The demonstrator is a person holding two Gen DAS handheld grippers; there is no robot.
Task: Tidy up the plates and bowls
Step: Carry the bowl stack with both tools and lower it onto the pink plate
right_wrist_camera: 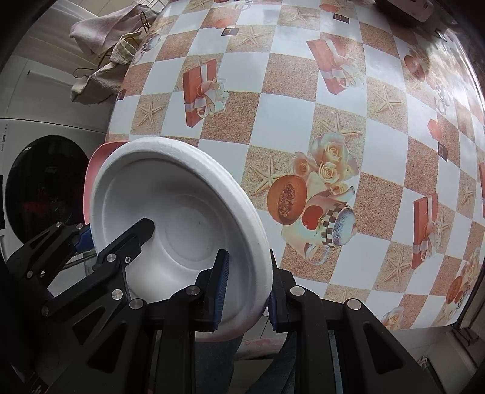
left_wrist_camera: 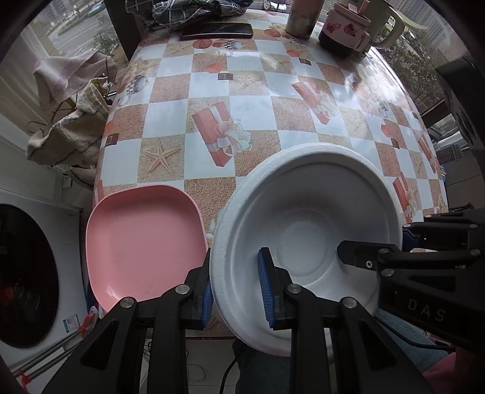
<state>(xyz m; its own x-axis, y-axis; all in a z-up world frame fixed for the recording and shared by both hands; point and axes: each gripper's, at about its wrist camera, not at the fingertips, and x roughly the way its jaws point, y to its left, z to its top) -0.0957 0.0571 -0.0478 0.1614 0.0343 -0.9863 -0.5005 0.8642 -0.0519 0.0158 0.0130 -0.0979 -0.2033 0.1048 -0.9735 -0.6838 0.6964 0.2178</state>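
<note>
A white foam bowl [left_wrist_camera: 306, 230] hangs above the near edge of the checkered table [left_wrist_camera: 212, 91], held from both sides. My left gripper [left_wrist_camera: 235, 260] is shut on the bowl's left rim, one blue pad inside and one outside. My right gripper [left_wrist_camera: 376, 239] is shut on the opposite rim. In the right wrist view the bowl [right_wrist_camera: 182, 212] tilts between my right gripper [right_wrist_camera: 248, 266] and my left gripper [right_wrist_camera: 116, 230]. A pink squarish plate [left_wrist_camera: 142, 239] lies on the table to the left of the bowl; only its edge [right_wrist_camera: 97, 154] peeks out behind the bowl in the right wrist view.
At the table's far edge lie a dark phone [left_wrist_camera: 216, 30], a tall cup [left_wrist_camera: 301, 18], a patterned mug [left_wrist_camera: 345, 30] and a bundled cloth [left_wrist_camera: 194, 12]. A washing machine [left_wrist_camera: 27, 272] and hanging towels [left_wrist_camera: 69, 121] stand left of the table.
</note>
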